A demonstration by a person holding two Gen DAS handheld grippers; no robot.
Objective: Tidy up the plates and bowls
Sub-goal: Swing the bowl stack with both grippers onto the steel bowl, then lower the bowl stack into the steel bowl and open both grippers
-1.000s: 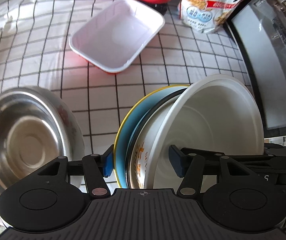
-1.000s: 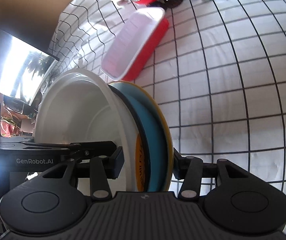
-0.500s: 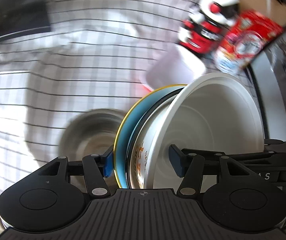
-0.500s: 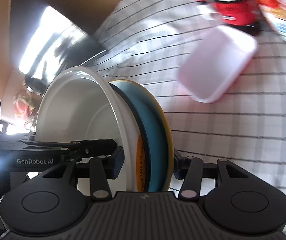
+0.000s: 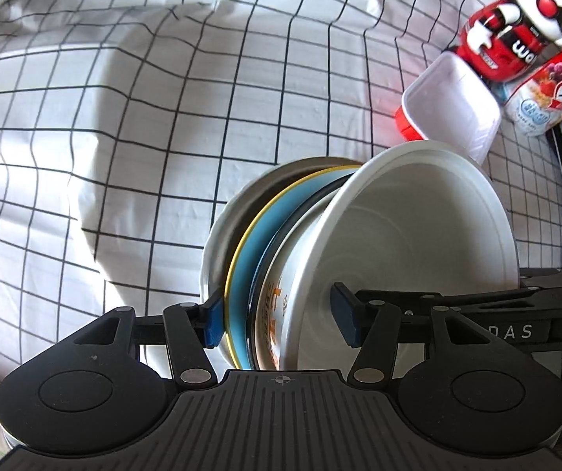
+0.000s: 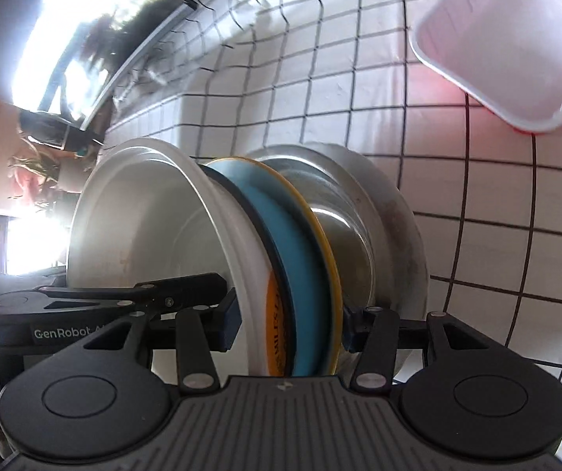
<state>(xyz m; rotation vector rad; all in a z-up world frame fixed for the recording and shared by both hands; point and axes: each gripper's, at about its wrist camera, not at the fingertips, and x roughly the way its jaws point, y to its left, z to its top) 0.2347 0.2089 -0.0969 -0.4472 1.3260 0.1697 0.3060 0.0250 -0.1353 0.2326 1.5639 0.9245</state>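
Two grippers hold one nested stack from opposite sides: your left gripper [image 5: 279, 324] and right gripper [image 6: 286, 324] are each closed about halfway onto the rims of the white bowl [image 5: 418, 235], the orange-printed bowl [image 5: 275, 314] inside the stack, and the blue plate [image 5: 241, 271].

Change noted: a second ago the steel bowl [image 5: 222, 231] sat apart on the cloth [image 5: 123, 137], well left of the stack. It now lies directly behind the blue plate, its rim ringing the plate's edge. In the right view the steel bowl [image 6: 390, 243] appears to cup the stack's base, though I cannot tell whether they are fully seated or only close.

Judgement: you have carried the stack over and are nesting it into the steel bowl, which would gather these four pieces into one pile.

Outstanding: the red tray [image 6: 508, 39] stands well apart, near the toy robot [image 5: 516, 19] and cereal bag [image 5: 548, 94]. Release only once the stack rests square.
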